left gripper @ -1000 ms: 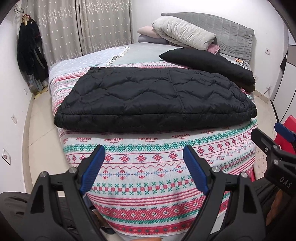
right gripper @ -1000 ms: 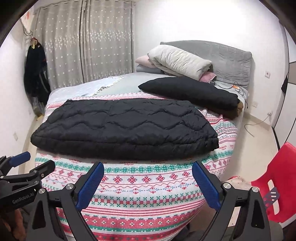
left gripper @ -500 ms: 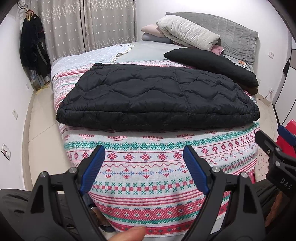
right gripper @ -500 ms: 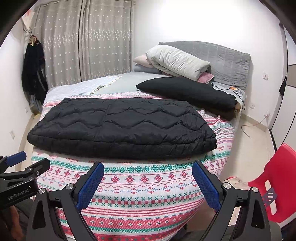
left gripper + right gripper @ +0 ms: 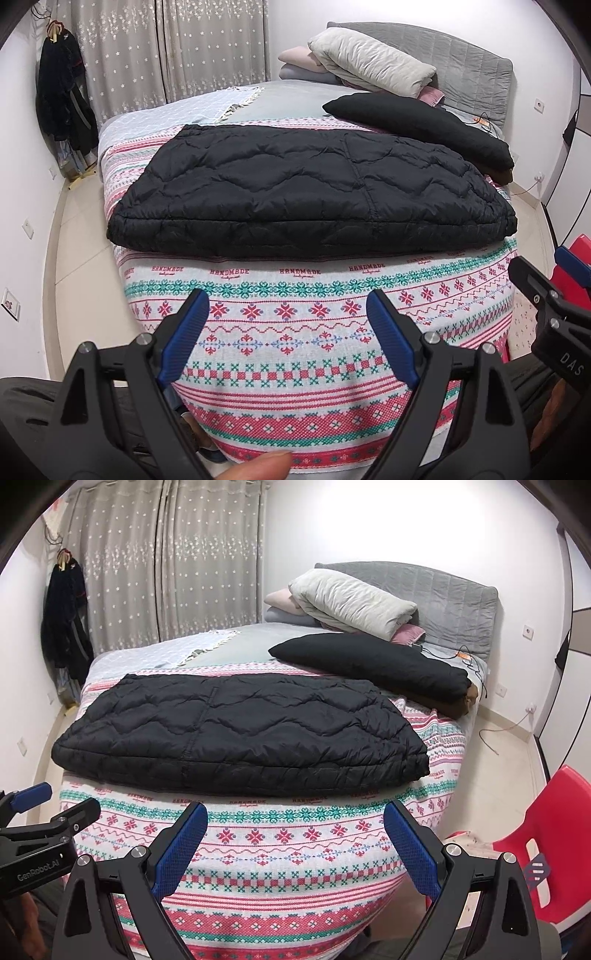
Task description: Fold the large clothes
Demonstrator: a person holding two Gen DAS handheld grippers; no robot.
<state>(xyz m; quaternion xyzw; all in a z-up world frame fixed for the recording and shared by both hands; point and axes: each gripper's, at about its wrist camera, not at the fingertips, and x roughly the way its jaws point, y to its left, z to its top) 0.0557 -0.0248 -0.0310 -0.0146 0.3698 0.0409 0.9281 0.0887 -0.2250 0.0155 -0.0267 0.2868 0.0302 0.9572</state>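
Note:
A black quilted jacket (image 5: 314,192) lies folded flat on the patterned bedspread (image 5: 295,350), near the foot of the bed; it also shows in the right wrist view (image 5: 236,734). My left gripper (image 5: 288,310) is open and empty, held in front of the bed's foot, below the jacket. My right gripper (image 5: 295,823) is open and empty too, beside the left one and apart from the jacket. Each gripper shows at the edge of the other's view.
A second folded black garment (image 5: 369,668) lies further up the bed, before stacked pillows (image 5: 351,602) and a grey headboard. A red plastic chair (image 5: 546,842) stands on the right. Dark clothes (image 5: 62,103) hang on the left wall by the curtains.
Both grippers have risen slightly and stay open. The jacket has not moved.

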